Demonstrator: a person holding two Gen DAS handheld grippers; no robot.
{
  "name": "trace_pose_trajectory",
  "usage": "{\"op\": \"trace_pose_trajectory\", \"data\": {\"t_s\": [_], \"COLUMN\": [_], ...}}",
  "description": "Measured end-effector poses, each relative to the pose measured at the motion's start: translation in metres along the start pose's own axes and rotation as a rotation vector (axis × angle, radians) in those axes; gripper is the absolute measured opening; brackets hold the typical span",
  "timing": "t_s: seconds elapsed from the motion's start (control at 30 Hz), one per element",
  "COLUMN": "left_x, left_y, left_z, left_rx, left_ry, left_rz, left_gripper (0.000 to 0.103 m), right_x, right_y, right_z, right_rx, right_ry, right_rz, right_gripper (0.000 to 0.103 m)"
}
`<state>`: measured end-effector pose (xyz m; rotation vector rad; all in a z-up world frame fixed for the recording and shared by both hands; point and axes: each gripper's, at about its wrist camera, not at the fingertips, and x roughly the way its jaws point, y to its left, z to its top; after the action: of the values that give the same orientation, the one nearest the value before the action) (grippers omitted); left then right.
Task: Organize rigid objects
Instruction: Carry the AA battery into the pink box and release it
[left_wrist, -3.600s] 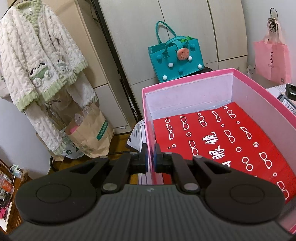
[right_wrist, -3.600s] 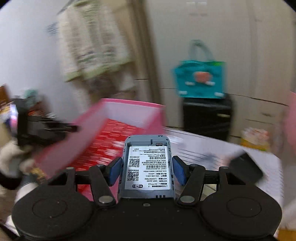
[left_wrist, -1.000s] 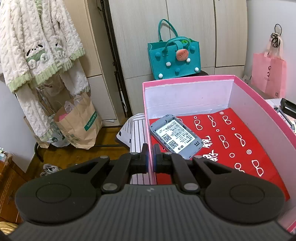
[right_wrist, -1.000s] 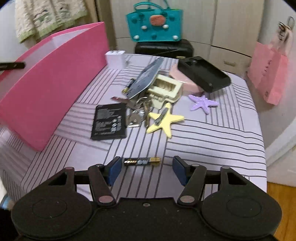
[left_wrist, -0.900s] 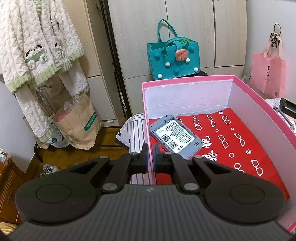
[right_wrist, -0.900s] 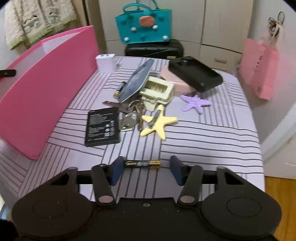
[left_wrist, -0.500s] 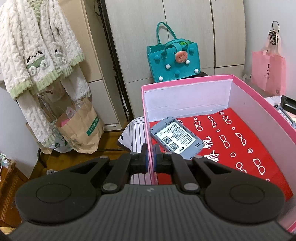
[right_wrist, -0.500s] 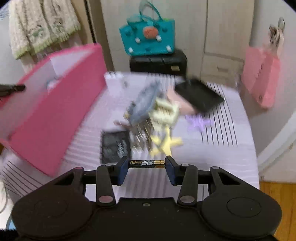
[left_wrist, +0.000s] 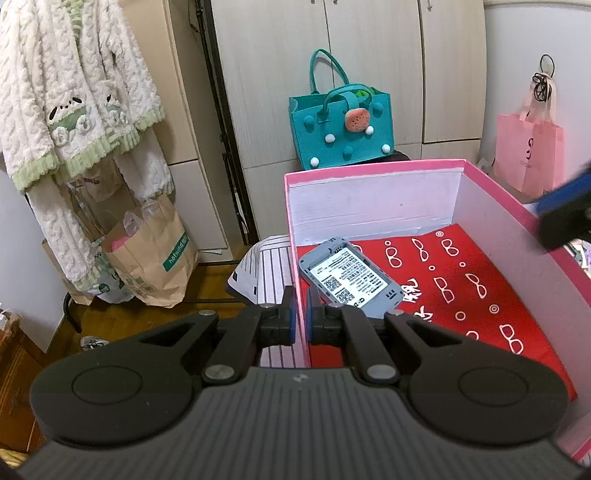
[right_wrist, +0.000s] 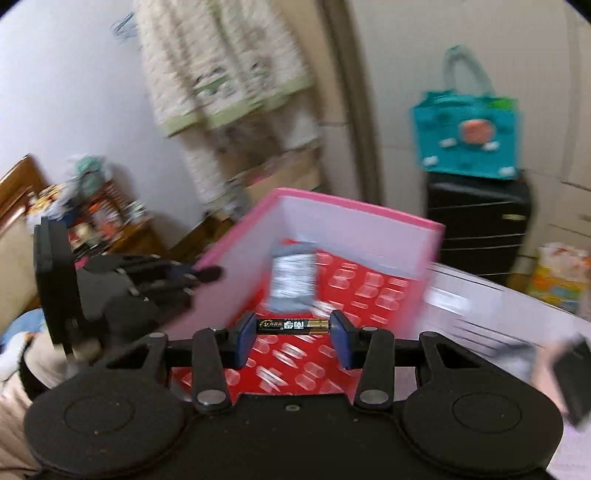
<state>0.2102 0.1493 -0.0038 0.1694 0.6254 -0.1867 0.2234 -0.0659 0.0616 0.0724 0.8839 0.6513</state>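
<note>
Two grips: left gripper (left_wrist: 300, 325) pinches pink box (left_wrist: 373, 170) wall; right gripper (right_wrist: 292, 339) clamps battery (right_wrist: 292, 325) endwise over box interior.

pink box (left_wrist: 373, 173), red lining (left_wrist: 480, 295) with white glasses print.

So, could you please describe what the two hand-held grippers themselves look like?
Both look alike: the left hand-held gripper and the right hand-held gripper have matte black bodies with two round discs, angular black linkage arms with silver pivot pins, and blue pads on the fingertips. The left body is ribbed.
</note>
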Motion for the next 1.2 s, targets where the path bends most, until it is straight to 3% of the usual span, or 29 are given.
{"op": "trace_pose_trajectory", "data": {"t_s": [0.27,0.47,0.6,0.77,1.0,1.2], "left_x": [-0.001,-0.004,-0.004,-0.004,-0.002,-0.002], "left_y": [0.002,-0.002,-0.001,0.003,0.0,-0.001], "left_z": [-0.001,-0.002,-0.001,-0.001,0.0,-0.001], "left_rx": [-0.034,-0.004,-0.008,-0.024,-0.017,-0.017], "left_ry": [-0.009,-0.018,-0.019,-0.016,-0.01,-0.004], "left_rz": [-0.018,0.008,0.006,0.004,0.015,0.017], "left_gripper": [0.004,0.004,0.004,0.005,0.005,0.005], "right_x": [0.113,0.138,0.118,0.058,-0.024,-0.05], "right_y": [-0.011,-0.027,-0.03,-0.027,-0.053,-0.1], "right_z": [0.047,0.047,0.047,0.043,0.034,0.006], "right_rx": [0.136,0.213,0.24,0.18,0.123,0.152], "right_ry": [0.17,0.186,0.152,0.072,-0.025,-0.075], "right_rz": [0.038,0.016,0.057,0.07,-0.075,-0.157], "right_gripper": [0.049,0.05,0.053,0.055,0.06,0.06]}}
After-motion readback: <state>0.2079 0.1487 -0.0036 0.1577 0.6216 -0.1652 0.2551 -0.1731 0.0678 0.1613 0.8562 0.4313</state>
